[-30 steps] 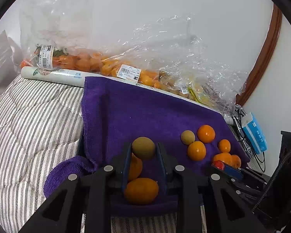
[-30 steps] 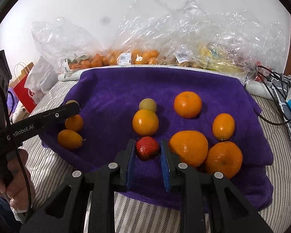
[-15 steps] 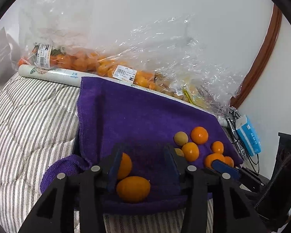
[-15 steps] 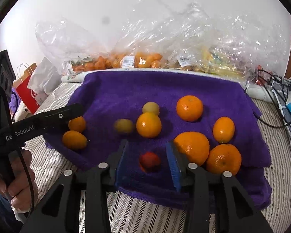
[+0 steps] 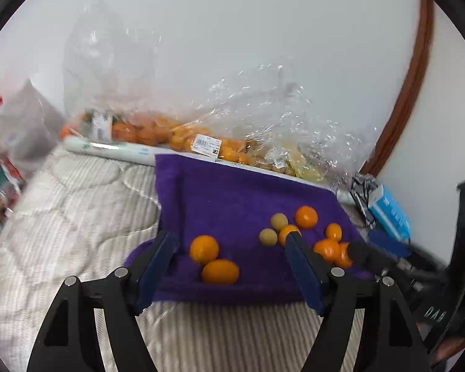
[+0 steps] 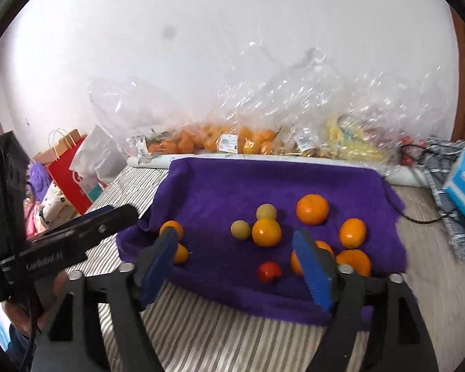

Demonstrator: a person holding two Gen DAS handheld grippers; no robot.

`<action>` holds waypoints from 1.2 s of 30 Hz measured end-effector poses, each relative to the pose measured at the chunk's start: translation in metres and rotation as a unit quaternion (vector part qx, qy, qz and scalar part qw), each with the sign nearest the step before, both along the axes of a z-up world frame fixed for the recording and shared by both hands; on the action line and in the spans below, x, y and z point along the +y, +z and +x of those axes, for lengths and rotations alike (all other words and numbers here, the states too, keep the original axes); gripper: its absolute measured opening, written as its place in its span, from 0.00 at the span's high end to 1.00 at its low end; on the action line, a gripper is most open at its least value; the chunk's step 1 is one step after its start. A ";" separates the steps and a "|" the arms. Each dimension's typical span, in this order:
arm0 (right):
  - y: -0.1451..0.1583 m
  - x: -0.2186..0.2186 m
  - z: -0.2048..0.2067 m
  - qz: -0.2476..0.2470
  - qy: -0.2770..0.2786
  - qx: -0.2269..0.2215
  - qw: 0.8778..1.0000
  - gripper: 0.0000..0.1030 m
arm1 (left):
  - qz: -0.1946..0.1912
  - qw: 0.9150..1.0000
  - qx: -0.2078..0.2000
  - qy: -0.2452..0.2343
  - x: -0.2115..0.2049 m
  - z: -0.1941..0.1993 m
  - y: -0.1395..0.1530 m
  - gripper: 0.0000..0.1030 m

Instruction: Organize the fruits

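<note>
A purple towel (image 5: 232,192) lies on the striped bed with loose fruit on it. My left gripper (image 5: 231,240) hangs above its near edge, jaws opening, with nothing between the pads. Two oranges (image 5: 204,249) lie below it. Two small yellow-green fruits (image 5: 268,236) rest further right beside several oranges (image 5: 306,217). My right gripper (image 6: 234,238) is also opening and holds nothing. It hovers over the towel (image 6: 263,186), above a small red fruit (image 6: 269,272). The yellow-green fruits (image 6: 241,230) sit against an orange (image 6: 266,232).
Clear plastic bags of oranges (image 6: 232,136) and a white roll (image 6: 158,161) line the wall behind the towel. A red paper bag (image 6: 68,173) stands at the left. A blue tissue pack (image 6: 462,179) and cables (image 6: 418,155) lie at the right. A hand (image 6: 18,313) holds the left gripper's handle.
Both grippers opened and lifted back from the towel. The left one let go of a yellow-green fruit, which rolled right to the other one. The right one let go of the red fruit.
</note>
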State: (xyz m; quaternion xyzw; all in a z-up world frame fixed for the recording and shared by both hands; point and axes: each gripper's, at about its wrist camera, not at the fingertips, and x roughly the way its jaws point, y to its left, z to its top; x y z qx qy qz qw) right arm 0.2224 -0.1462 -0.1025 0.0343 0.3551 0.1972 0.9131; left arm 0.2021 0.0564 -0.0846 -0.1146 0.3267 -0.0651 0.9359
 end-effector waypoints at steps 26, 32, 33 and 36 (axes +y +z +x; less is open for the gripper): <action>0.100 -0.081 -0.188 -0.022 -0.139 -0.022 0.990 0.02 | 0.061 0.997 -0.046 0.012 -0.068 -0.180 0.092 0.05; 0.122 -0.091 -0.212 -0.025 -0.147 -0.048 0.988 0.02 | 0.061 0.996 -0.060 0.011 -0.074 -0.194 0.104 0.04; 0.123 -0.092 -0.213 -0.027 -0.148 -0.050 0.987 0.02 | 0.060 0.996 -0.061 0.009 -0.074 -0.195 0.106 0.04; 0.124 -0.091 -0.214 -0.040 -0.152 -0.051 0.986 0.02 | 0.062 0.996 -0.065 0.010 -0.076 -0.197 0.108 0.04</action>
